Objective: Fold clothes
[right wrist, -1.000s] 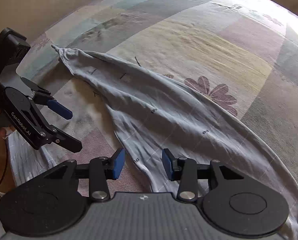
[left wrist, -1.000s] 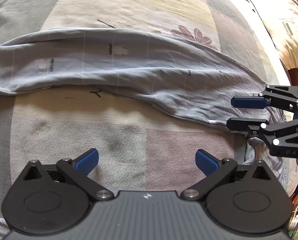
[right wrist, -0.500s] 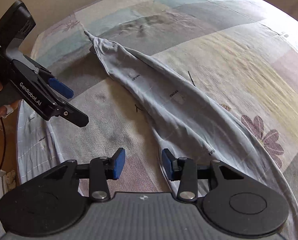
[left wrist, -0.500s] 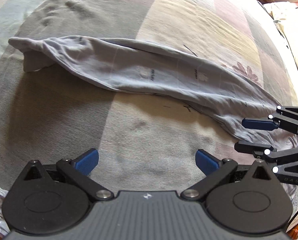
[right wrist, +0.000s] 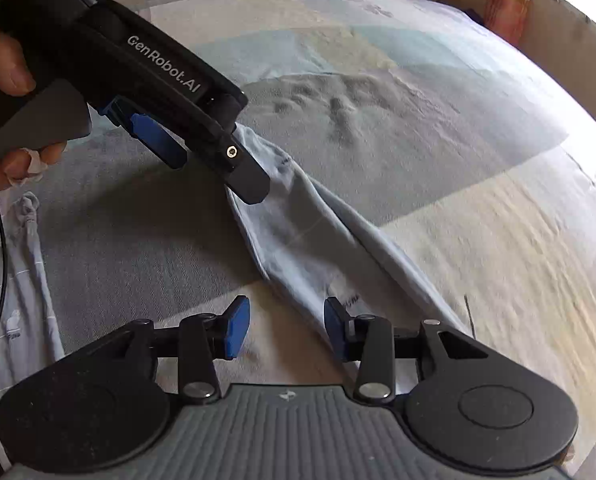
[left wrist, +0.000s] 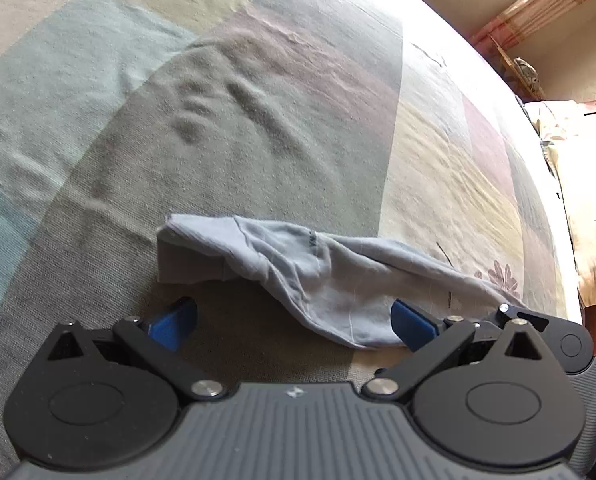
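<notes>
Your left gripper: jaws spread wide, blue pads well apart, nothing clamped between them. Seen from right wrist view, it angles downward, your hand wrapped round its grip. Your right gripper: jaws parted, narrower gap than left, pads not pressed together, pointing forward and low.

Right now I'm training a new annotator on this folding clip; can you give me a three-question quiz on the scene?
1. True or false: the left gripper is open.
2. What does the garment lie on? A) bedspread B) floor C) chair
3. Fill in: the right gripper is ____, with the garment's edge by one finger.

Key: 1 true; 2 A; 3 open.
</notes>
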A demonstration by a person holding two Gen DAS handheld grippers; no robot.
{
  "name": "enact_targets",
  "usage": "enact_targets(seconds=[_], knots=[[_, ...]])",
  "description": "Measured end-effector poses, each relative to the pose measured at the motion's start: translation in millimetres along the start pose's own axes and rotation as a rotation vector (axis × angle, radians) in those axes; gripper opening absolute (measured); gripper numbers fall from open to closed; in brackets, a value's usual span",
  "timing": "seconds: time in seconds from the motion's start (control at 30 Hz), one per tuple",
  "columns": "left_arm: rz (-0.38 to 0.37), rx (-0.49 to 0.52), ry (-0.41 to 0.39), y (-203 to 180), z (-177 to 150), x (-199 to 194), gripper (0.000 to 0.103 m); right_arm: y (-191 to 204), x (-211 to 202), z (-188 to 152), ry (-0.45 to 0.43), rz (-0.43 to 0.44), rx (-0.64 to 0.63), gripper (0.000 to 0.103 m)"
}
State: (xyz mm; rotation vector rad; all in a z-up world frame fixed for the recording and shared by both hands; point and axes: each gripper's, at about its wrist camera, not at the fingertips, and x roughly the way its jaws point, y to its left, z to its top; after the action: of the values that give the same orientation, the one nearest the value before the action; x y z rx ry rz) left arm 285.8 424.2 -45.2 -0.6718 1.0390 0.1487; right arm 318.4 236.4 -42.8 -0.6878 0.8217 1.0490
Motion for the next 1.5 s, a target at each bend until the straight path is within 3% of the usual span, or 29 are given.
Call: enact_targets(seconds=[0.23, 0.27, 0.3, 0.33, 0.43, 0.5, 0.6, 0.67, 0.73, 0.77, 0.9, 0.93, 0.97, 1.0, 1.17, 1.3, 1.43, 1.5], knots=[[-0.069, -0.027, 0.01, 26, 16, -5, 0.102, 39, 38, 43, -0.033, -0.115, -0.143, 0.042], [-0.078, -0.042, 0.015, 31, 16, -5, 0.102, 43, 43, 45, -0.018, -0.121, -0.161, 0.034], [-0.092, -0.058, 0.017, 35, 15, -6, 0.102, 46, 46, 48, -0.003, -0.118, -0.17, 0.008], [-0.095, -0.064, 0.018, 38, 13, -8, 0.102, 47, 48, 50, 0.013, -0.106, -0.171, 0.003], [-0.1, -0.082, 0.019, 46, 6, -12, 0.102, 45, 43, 55, 0.048, -0.025, -0.164, 0.003], [-0.096, -0.096, 0.019, 52, 1, -14, 0.102, 42, 34, 57, 0.071, 0.094, -0.128, 0.001], [-0.086, -0.105, 0.018, 56, -1, -17, 0.102, 43, 22, 60, 0.086, 0.238, -0.116, 0.001], [-0.079, -0.111, 0.018, 59, -3, -18, 0.102, 51, 16, 60, 0.05, 0.138, -0.21, 0.006], [-0.072, -0.117, 0.018, 62, -5, -20, 0.102, 50, 16, 59, 0.018, 0.034, -0.254, 0.037], [-0.068, -0.119, 0.018, 64, -6, -20, 0.102, 48, 20, 60, 0.012, 0.01, -0.249, 0.042], [-0.04, -0.095, 0.009, 65, -4, -23, 0.102, 45, 41, 64, -0.002, -0.067, -0.24, 0.043], [-0.034, -0.091, 0.008, 65, -4, -24, 0.102, 46, 45, 65, 0.003, -0.077, -0.245, 0.038], [-0.027, -0.087, 0.006, 66, -3, -26, 0.102, 47, 48, 67, 0.011, -0.077, -0.246, 0.026], [-0.021, -0.084, 0.005, 67, -3, -27, 0.102, 46, 48, 69, 0.016, -0.069, -0.237, 0.005], [-0.025, -0.104, 0.0, 74, -1, -37, 0.102, 34, 33, 72, 0.065, 0.077, -0.145, 0.004], [-0.036, -0.136, -0.002, 78, -1, -39, 0.102, 31, 28, 65, 0.16, 0.264, -0.091, 0.005], [-0.044, -0.137, 0.034, 77, -5, -30, 0.102, 28, 23, 57, 0.21, 0.413, -0.083, 0.02], [-0.035, -0.117, 0.052, 75, -9, -25, 0.102, 21, 18, 59, 0.205, 0.441, -0.066, 0.02]])
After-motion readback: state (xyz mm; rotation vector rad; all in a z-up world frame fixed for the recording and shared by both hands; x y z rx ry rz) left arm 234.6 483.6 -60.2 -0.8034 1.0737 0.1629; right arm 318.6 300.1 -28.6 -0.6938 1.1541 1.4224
